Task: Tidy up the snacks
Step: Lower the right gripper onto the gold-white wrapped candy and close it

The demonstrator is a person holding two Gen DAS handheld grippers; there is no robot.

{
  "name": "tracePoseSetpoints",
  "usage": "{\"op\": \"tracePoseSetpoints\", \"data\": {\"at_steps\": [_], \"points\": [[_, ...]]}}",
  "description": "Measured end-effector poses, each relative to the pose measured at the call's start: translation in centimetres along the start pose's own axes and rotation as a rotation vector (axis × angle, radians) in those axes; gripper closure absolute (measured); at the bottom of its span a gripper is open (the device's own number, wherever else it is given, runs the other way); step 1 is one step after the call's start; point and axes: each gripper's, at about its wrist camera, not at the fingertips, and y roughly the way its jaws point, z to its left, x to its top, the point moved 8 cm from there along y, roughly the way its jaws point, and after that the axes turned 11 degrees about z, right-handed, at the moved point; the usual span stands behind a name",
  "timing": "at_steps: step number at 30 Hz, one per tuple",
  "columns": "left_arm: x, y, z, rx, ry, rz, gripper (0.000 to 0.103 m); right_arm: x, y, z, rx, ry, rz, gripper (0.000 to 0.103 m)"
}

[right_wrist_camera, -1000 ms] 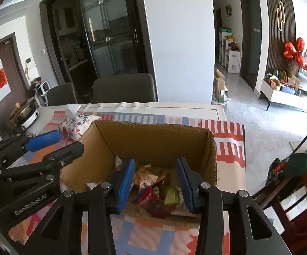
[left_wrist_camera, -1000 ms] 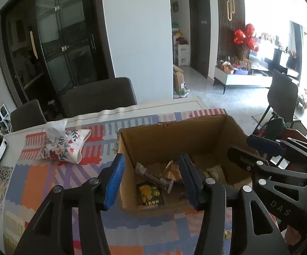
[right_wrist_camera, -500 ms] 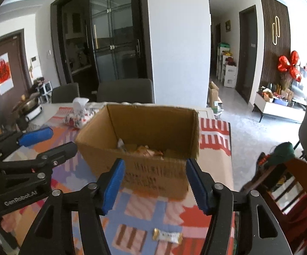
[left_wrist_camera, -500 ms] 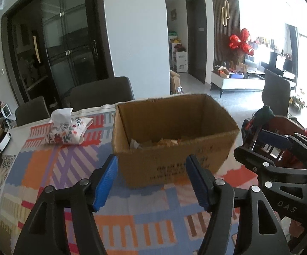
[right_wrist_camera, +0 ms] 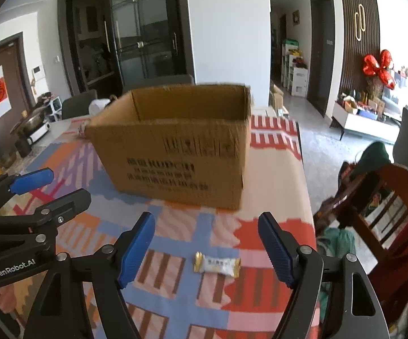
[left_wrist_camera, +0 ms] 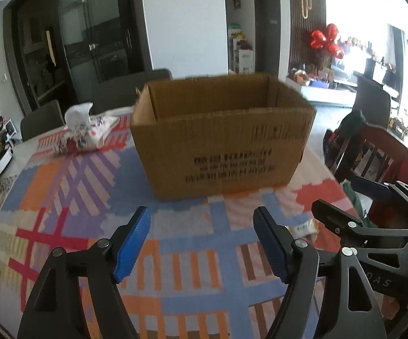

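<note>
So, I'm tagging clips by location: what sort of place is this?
Most likely a home dining area: a table with a patterned cloth, chairs round it, and a living room with red balloons beyond.

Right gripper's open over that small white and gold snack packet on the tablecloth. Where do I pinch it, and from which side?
Pinch the small white and gold snack packet across its short width at the plump white middle, not the crimped gold ends. It lies flat with its long axis roughly left-right, so come straight down from above with the open right gripper, turned so the jaws straddle its long edges. The cardboard box stands well clear.
</note>
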Motion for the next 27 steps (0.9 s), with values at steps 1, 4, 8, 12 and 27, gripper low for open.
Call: {"op": "tracePoseSetpoints", "data": {"at_steps": [1,4,8,12,27], "points": [[-0.4,0.5,-0.1,0.003,-0.001,0.013,0.027,-0.5,0.6,-0.1,0.002,0.002,0.017,0.026],[-1.4,1.9,-0.4,0.012,0.002,0.047,0.026,-1.5,1.9,-0.2,-0.004,0.0,0.053,0.026],[-2.4,3.5,-0.5,0.025,0.007,0.087,0.026,-2.9,3.8,-0.4,-0.025,-0.011,0.107,0.026],[-2.9,4.9,-0.6,0.034,0.009,0.119,0.026,-3.8,5.6,-0.7,-0.043,-0.017,0.154,0.027],[-3.1,7.4,-1.3,0.044,0.028,0.157,0.026,-4.7,8.9,-2.0,-0.076,0.01,0.224,0.028]]}}
